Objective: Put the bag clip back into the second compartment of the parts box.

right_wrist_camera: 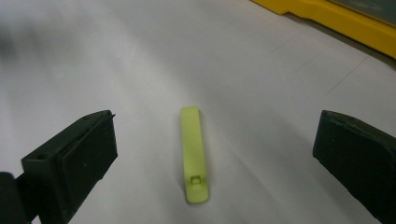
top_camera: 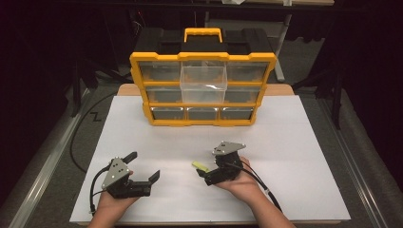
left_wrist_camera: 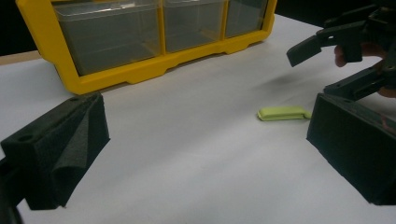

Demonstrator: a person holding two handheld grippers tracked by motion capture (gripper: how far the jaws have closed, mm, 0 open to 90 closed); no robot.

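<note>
A small flat lime-green strip (top_camera: 200, 166) lies on the white table top, near the front and slightly right of centre. My right gripper (top_camera: 206, 166) is open and hovers low over it, a jaw on either side; in the right gripper view the strip (right_wrist_camera: 194, 154) lies lengthwise between the jaws of that gripper (right_wrist_camera: 217, 140), touching neither. My left gripper (top_camera: 142, 166) rests open near the front left, with nothing between its jaws. In the left gripper view the strip (left_wrist_camera: 282, 113) lies ahead to the right of that gripper (left_wrist_camera: 205, 149), with the right gripper (left_wrist_camera: 345, 51) above it.
A yellow drawer organiser (top_camera: 203, 90) stands at the back of the white sheet (top_camera: 285, 156), its clear top-middle drawer (top_camera: 203, 78) pulled out. Its lower frame shows in the left gripper view (left_wrist_camera: 140, 70) and the right gripper view (right_wrist_camera: 336, 18). Cables trail from both grippers.
</note>
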